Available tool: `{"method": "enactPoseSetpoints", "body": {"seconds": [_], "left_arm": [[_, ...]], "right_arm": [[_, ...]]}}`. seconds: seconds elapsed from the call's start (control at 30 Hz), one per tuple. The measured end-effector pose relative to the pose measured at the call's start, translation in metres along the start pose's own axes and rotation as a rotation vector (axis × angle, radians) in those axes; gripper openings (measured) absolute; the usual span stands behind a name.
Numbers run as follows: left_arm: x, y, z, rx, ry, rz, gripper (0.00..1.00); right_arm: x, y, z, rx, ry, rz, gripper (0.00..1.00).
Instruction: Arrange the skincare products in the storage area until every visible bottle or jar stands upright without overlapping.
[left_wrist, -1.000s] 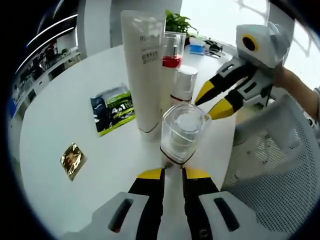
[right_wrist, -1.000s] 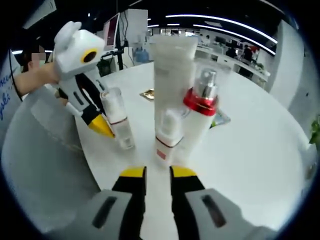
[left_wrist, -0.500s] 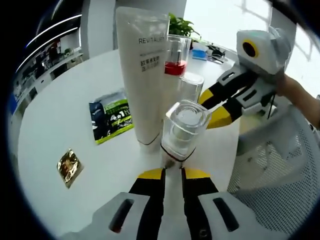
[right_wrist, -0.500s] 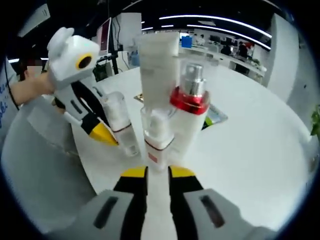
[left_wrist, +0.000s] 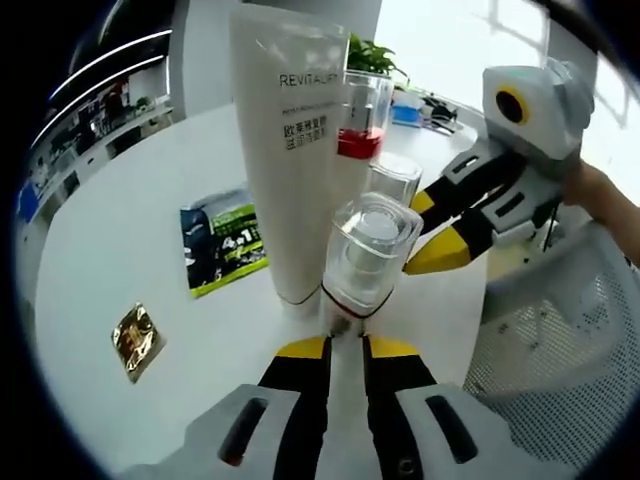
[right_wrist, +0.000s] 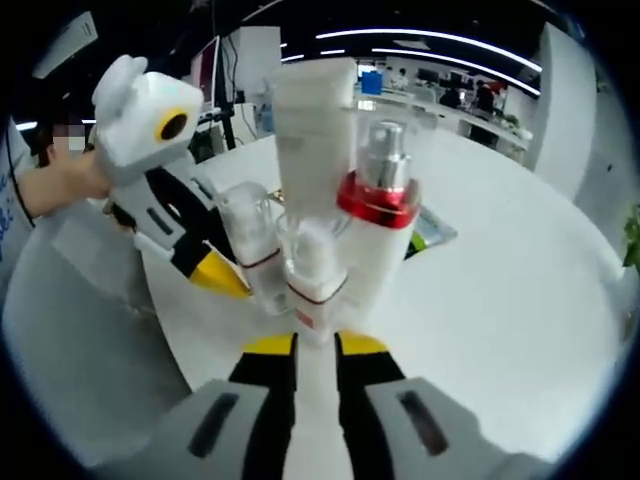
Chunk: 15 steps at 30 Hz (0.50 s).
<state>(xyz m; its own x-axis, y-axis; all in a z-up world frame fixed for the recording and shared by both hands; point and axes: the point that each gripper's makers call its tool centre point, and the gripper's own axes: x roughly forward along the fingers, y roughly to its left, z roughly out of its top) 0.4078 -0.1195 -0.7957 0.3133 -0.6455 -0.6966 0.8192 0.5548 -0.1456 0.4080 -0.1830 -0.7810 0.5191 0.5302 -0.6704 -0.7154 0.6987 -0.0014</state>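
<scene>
Left tool (left_wrist: 345, 346) is clamped on the clear-capped bottle (left_wrist: 365, 258), upright just beside the tube (left_wrist: 290, 150) on the tabletop (left_wrist: 110, 230). Right tool (right_wrist: 316, 345) pinches the small bottle (right_wrist: 312, 285) next to the red-collared spray (right_wrist: 378, 235). Set each down slowly — keep bases apart, then release straight back.

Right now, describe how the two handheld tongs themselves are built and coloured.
Both match. The left tongs have black jaws with yellow tips rising from a pale grey body with two dark slots. The right tongs look the same. Seen from the left gripper view, the right tongs carry a white rounded housing with a yellow ring around a dark lens.
</scene>
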Motion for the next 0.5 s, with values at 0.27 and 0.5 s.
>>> {"method": "enactPoseSetpoints", "body": {"seconds": [0.27, 0.5], "left_arm": [[0.0049, 0.0009, 0.0012, -0.013, -0.004, 0.004, 0.08], [0.0092, 0.0017, 0.0026, -0.02, -0.009, 0.008, 0.08]], "right_arm": [[0.0019, -0.001, 0.0029, 0.002, -0.007, -0.003, 0.14], [0.0032, -0.0014, 0.0031, 0.005, -0.004, -0.002, 0.13]]}}
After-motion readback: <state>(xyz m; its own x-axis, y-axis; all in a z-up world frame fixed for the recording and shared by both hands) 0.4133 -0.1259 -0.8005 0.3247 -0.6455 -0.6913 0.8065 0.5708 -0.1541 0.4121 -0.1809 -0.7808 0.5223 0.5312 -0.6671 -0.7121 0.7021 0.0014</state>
